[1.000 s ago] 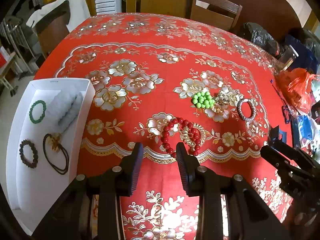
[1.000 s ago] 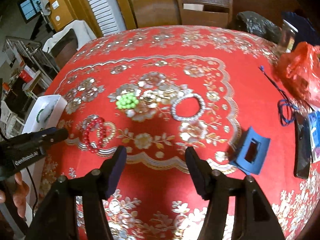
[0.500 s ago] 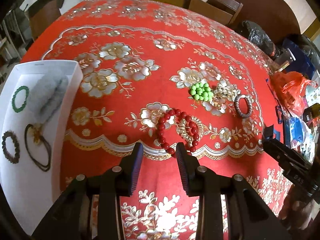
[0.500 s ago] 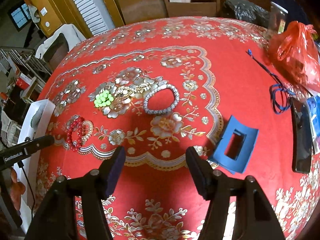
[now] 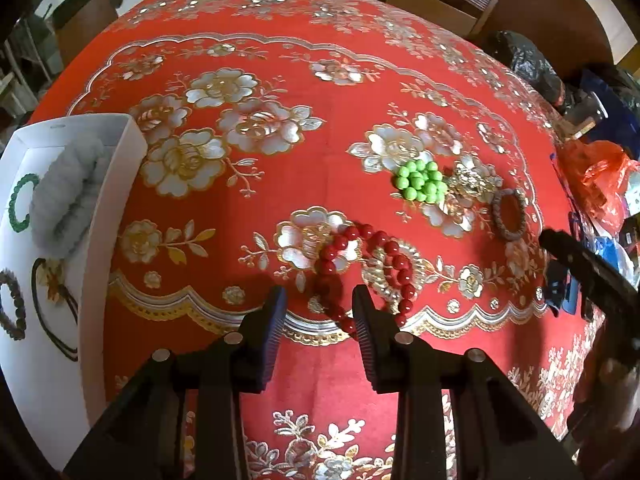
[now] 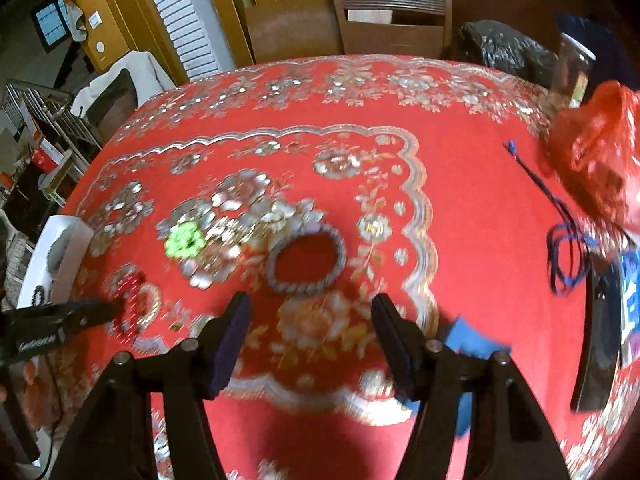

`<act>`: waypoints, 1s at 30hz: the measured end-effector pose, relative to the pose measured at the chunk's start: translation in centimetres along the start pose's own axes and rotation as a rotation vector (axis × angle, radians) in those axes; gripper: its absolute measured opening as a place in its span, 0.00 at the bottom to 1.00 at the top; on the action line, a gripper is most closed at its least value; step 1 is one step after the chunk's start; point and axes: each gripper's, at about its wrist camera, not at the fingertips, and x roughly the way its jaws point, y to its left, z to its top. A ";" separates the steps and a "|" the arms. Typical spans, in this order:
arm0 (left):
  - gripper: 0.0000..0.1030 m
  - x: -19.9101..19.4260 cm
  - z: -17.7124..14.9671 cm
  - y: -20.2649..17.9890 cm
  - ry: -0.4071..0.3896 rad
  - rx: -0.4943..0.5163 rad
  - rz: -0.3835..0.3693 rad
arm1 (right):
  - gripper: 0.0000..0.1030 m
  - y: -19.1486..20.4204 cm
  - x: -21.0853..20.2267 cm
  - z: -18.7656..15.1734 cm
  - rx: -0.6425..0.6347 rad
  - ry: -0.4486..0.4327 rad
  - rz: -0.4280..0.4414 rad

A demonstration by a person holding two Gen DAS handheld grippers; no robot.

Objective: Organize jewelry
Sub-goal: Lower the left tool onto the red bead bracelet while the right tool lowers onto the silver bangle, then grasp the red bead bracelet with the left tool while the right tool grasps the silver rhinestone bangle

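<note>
Left wrist view: desk [image 5: 280,80] ahead, white tray [image 5: 40,380] left of left gripper [image 5: 320,312], jaws apart, empty; red bead bracelet [image 5: 360,264] lies between/just beyond tips. Right gripper [image 6: 312,320] agape, grey bead bracelet [image 6: 306,260] just ahead.

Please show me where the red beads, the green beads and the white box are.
red beads [image 5: 362,268], left wrist view, middle of the strand
green beads [image 5: 420,181], left wrist view, centre of the cluster
white box [image 5: 120,184], left wrist view, right wall

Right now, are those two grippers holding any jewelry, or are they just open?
Left gripper: open, holding nothing, with the red bead necklace just ahead of it.
Right gripper: open, holding nothing, near the grey bead bracelet.
</note>
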 end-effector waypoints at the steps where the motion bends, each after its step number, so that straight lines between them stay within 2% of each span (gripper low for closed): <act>1: 0.46 0.2 0.1 0.1 0.004 -0.006 0.003 | 0.60 -0.2 0.5 0.4 -0.001 0.002 -0.007; 6: 0.46 0.6 0.3 -0.3 0.008 -0.016 0.006 | 0.53 -0.9 2.9 2.2 -0.023 0.019 -0.037; 11: 0.46 0.9 0.6 -1.4 -0.003 0.011 0.051 | 0.47 -1.4 4.8 2.9 -0.041 0.040 -0.059; 13: 0.44 1.0 0.7 -1.6 -0.011 0.010 0.072 | 0.37 -1.3 5.5 3.0 -0.057 0.048 -0.083; 14: 0.33 1.0 0.7 -1.6 -0.016 0.009 0.076 | 0.34 -1.1 5.5 3.0 -0.074 0.029 -0.096; 15: 0.27 1.1 0.8 -1.5 -0.019 0.009 0.075 | 0.27 -1.0 5.6 3.0 -0.081 0.025 -0.105; 16: 0.22 1.1 0.8 -1.4 -0.017 0.011 0.077 | 0.16 -0.9 5.6 3.0 -0.094 0.018 -0.113; 17: 0.22 1.1 1.0 -1.1 -0.012 0.002 0.059 | 0.09 -0.8 5.7 3.0 -0.110 0.009 -0.128; 22: 0.22 0.4 1.3 0.0 -0.006 -0.035 -0.001 | 0.07 -1.5 5.4 3.0 -0.103 0.005 -0.100; 30: 0.21 -3.4 1.1 -0.3 -0.062 0.008 -0.036 | 0.07 -2.2 2.1 2.3 -0.031 -0.029 -0.038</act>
